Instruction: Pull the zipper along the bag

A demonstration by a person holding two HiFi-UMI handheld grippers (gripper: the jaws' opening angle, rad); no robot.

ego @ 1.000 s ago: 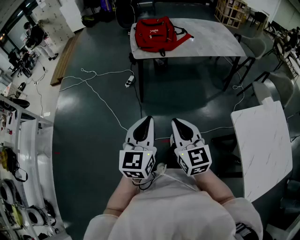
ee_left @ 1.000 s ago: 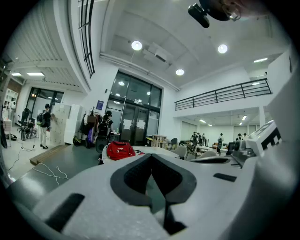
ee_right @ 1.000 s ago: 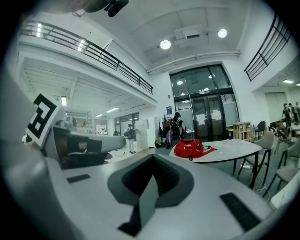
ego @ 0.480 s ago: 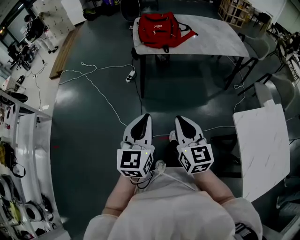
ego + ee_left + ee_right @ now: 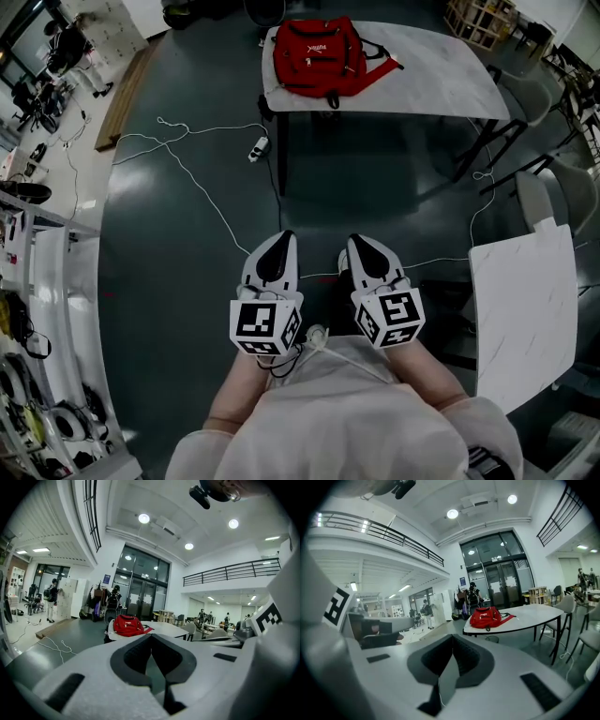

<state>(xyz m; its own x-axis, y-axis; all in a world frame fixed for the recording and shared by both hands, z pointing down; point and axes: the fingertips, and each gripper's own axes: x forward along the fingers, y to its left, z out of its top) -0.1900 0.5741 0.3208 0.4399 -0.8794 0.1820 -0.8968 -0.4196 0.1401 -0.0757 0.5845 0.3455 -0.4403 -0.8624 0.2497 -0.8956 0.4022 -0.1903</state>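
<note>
- Cable [image 5: 201, 192]: white, lying in loose loops across the dark floor on the left, running to a power strip [image 5: 257, 147] near the table leg.
- Left gripper [image 5: 284, 238]: held low in front of the person, marker cube nearest the body, tip pointing out over the floor. In the left gripper view [image 5: 151, 635] its two jaws meet at the tips, with nothing between them.
- Bag [image 5: 317, 54]: a red backpack, lying flat on the left end of the far table [image 5: 441, 80], straps trailing toward the right. It is well apart from both grippers. It also shows ahead in the left gripper view [image 5: 128, 625] and in the right gripper view [image 5: 487, 617]. The zipper is too small to make out.
- Right gripper [image 5: 357, 242]: just beside the left one, level with it, pointing the same way. In the right gripper view [image 5: 452, 636] the jaws are closed tip to tip and empty.
- Second table [image 5: 525, 300]: pale marbled top, at the right edge, near the person.
- Sleeves [image 5: 328, 427]: light fabric, at the bottom, behind both grippers.
</note>
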